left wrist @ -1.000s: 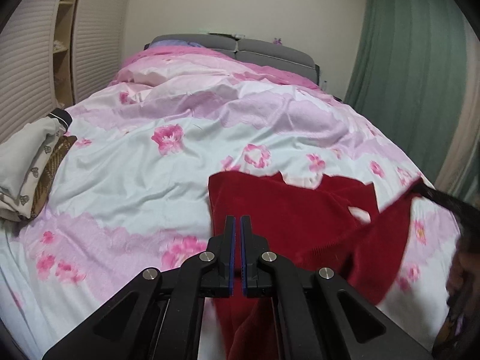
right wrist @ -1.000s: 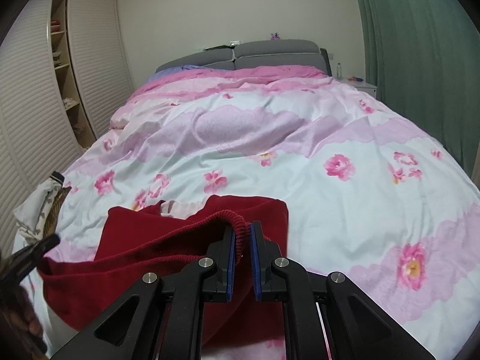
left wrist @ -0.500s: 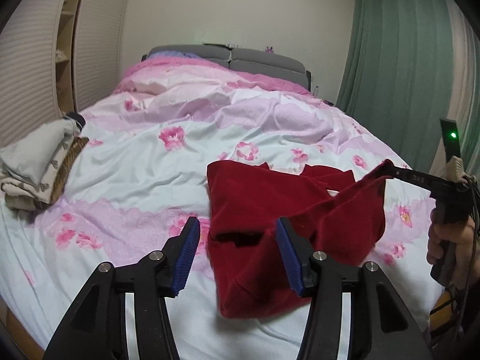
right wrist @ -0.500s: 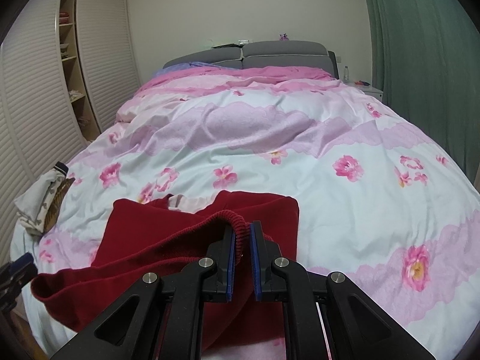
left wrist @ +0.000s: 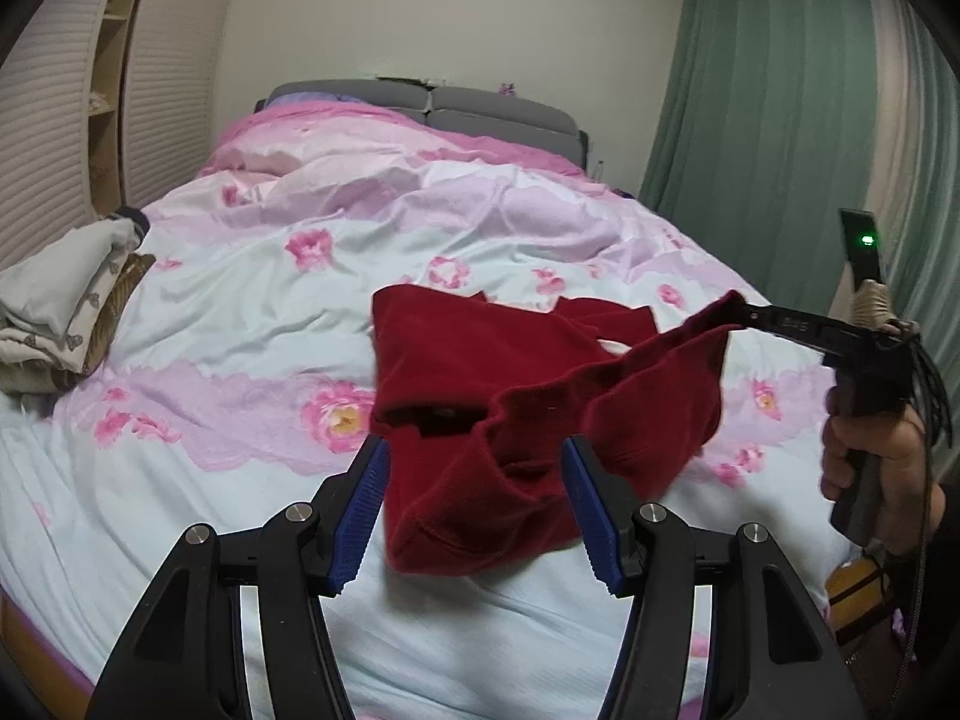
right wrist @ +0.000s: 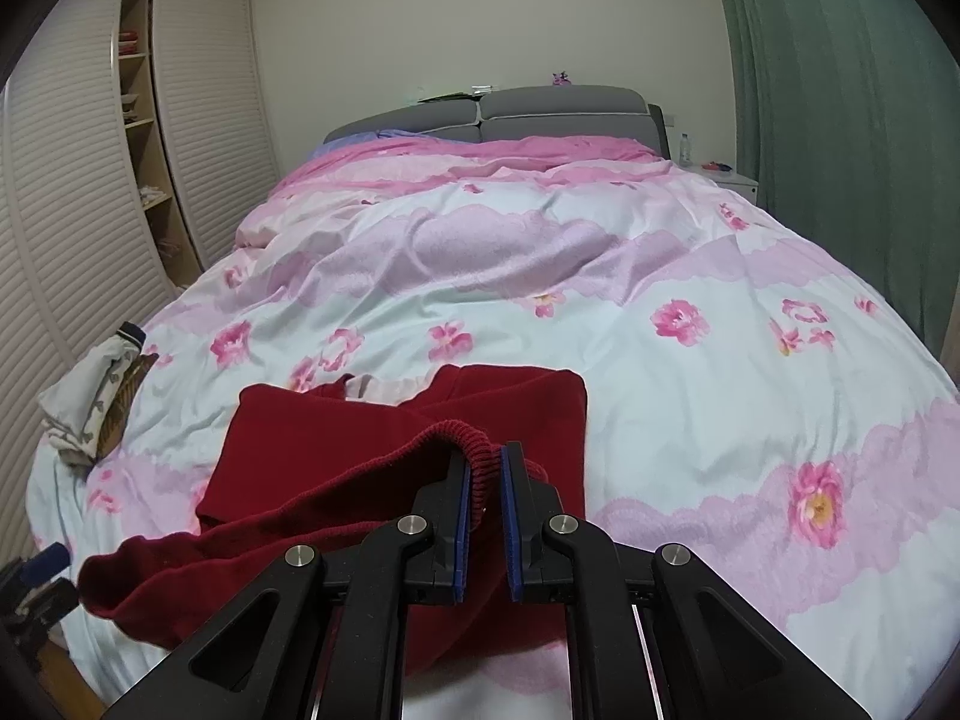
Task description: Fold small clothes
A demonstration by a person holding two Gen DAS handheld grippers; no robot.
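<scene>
Left wrist: red garment [left wrist: 480, 372] stretches rightward.

A bed [right wrist: 690, 276] covered by a rumpled white and pink flowered quilt [left wrist: 252, 324] carries everything. A dark red garment [left wrist: 480, 360] lies partly on the quilt near the foot end (one edge is lifted clear of the cover). At the bed's left edge sits a small pile of pale folded clothes [left wrist: 60, 306], well apart from the red piece.
</scene>
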